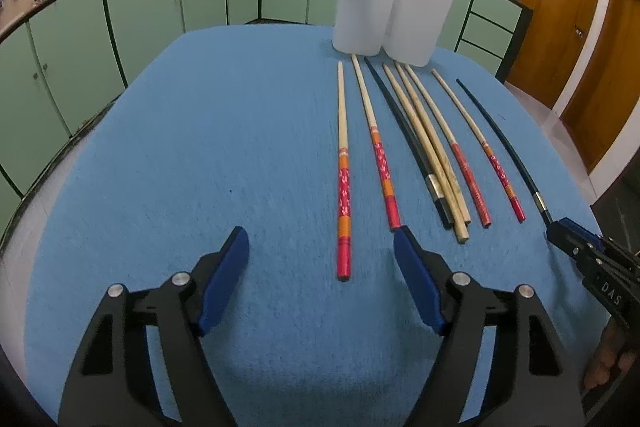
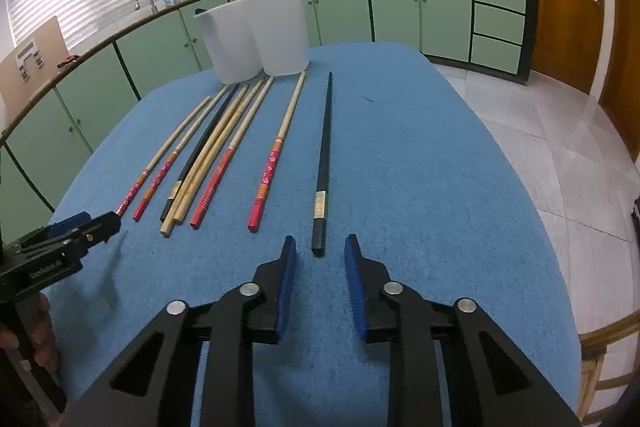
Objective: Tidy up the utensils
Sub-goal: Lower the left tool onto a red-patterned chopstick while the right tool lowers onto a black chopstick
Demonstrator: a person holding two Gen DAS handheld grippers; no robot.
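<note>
Two white cups (image 1: 394,15) are standing side by side, touching, at the far end of the blue table (image 1: 200,147); their insides are not showing from either camera, so what is in them cannot be told. The chopsticks (image 1: 420,147) are lying in a loose row in front of the cups, tips pointing toward them.

The left wrist camera is showing the left gripper (image 1: 322,243) with its jaws standing wide apart and nothing between the pads; the red end of one patterned chopstick (image 1: 343,211) is lying just ahead of the gap. At the right edge of that view the right gripper (image 1: 560,231) is sitting at the near end of a black chopstick (image 1: 504,143), but whether it is touching is hard to make out.

The right wrist camera is showing what the other does not: the right gripper (image 2: 320,247) has its jaws narrowed but not together, and the butt of the black chopstick (image 2: 323,163) is lying between the fingertips, unpinched. A hand (image 2: 42,339) holding the left gripper (image 2: 90,227) is partly cut off at the left edge.
</note>
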